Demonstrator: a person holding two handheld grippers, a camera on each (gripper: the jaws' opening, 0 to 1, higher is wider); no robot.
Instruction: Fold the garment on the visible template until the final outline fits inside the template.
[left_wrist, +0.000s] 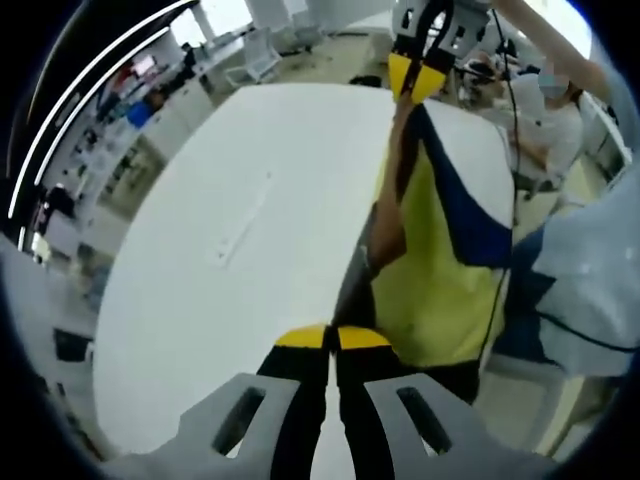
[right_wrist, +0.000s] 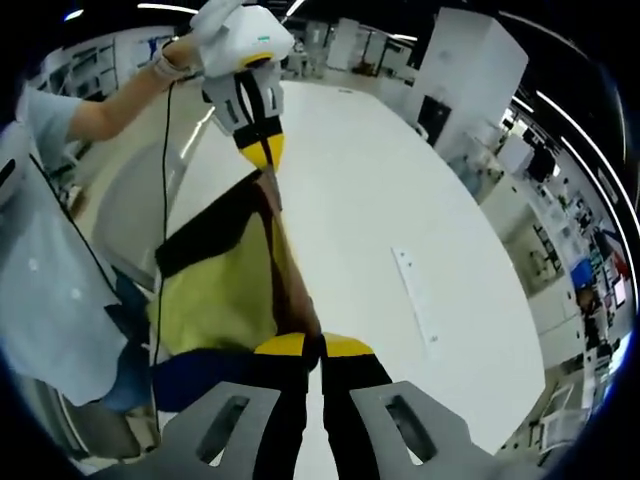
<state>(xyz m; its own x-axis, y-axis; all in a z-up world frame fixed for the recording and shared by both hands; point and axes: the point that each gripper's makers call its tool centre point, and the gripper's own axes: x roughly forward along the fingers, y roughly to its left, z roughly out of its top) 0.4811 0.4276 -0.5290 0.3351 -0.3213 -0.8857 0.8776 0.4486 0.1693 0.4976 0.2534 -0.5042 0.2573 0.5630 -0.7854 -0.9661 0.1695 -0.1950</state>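
A yellow garment (left_wrist: 440, 270) with navy blue and black panels hangs stretched between both grippers over the white table (left_wrist: 250, 150). In the left gripper view, my left gripper (left_wrist: 330, 337) is shut on one end of it, and the right gripper (left_wrist: 418, 78) pinches the other end at the top. From the right gripper view, my right gripper (right_wrist: 313, 346) is shut on the garment (right_wrist: 225, 285), and the left gripper (right_wrist: 262, 150) holds the far end above the table (right_wrist: 400, 180). No template outline can be made out on the table.
A pale narrow strip (left_wrist: 240, 230) (right_wrist: 415, 300) lies in the tabletop. The person's light shirt (left_wrist: 590, 280) (right_wrist: 50, 290) stands close to the table edge beside the garment. Desks, chairs and shelves fill the room behind the table.
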